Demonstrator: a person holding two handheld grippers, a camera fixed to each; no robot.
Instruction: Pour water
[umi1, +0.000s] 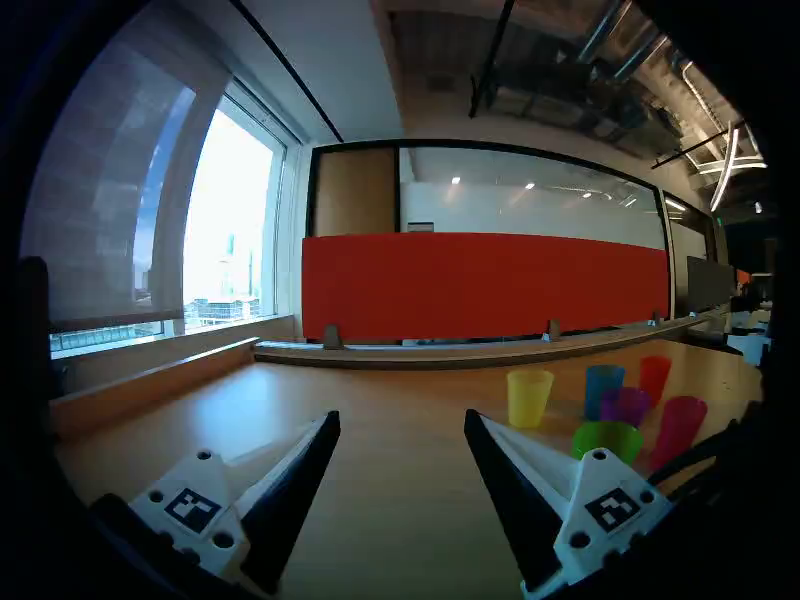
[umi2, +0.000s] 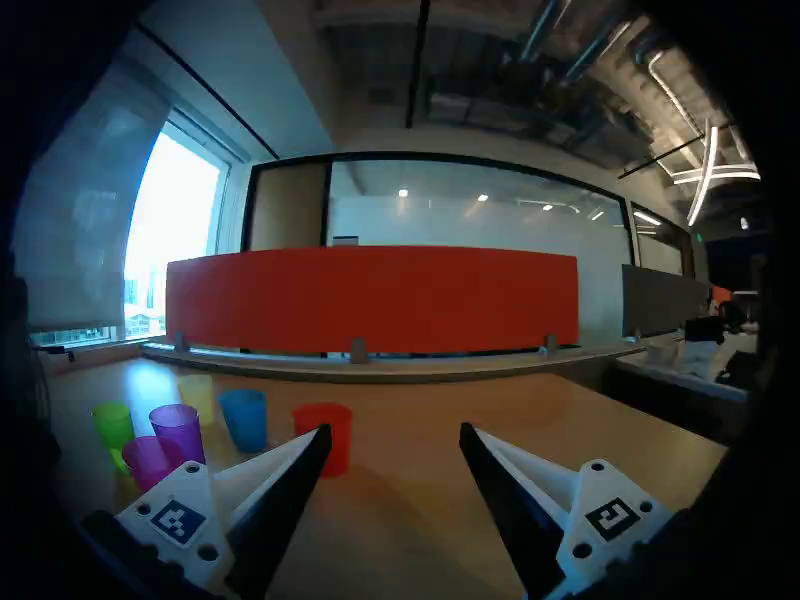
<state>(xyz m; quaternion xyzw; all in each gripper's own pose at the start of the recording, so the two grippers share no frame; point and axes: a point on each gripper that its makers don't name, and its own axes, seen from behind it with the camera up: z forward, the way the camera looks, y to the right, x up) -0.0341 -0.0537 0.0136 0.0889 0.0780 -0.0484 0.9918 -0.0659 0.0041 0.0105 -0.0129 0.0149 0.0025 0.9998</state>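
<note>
Cups (umi1: 626, 405) in six colours cluster on desk (umi1: 400, 500). In left gripper view, yellow cup (umi1: 529, 397) is at the group's left end. In right gripper view, red cup (umi2: 325, 437) is at its right end, partly behind a finger tip. Left gripper (umi1: 400, 418): jaws wide apart, nothing btwn. Right gripper (umi2: 394, 430): same, empty. Red divider (umi1: 485, 285) runs along desk's far edge, window (umi1: 225, 240) beside it.
</note>
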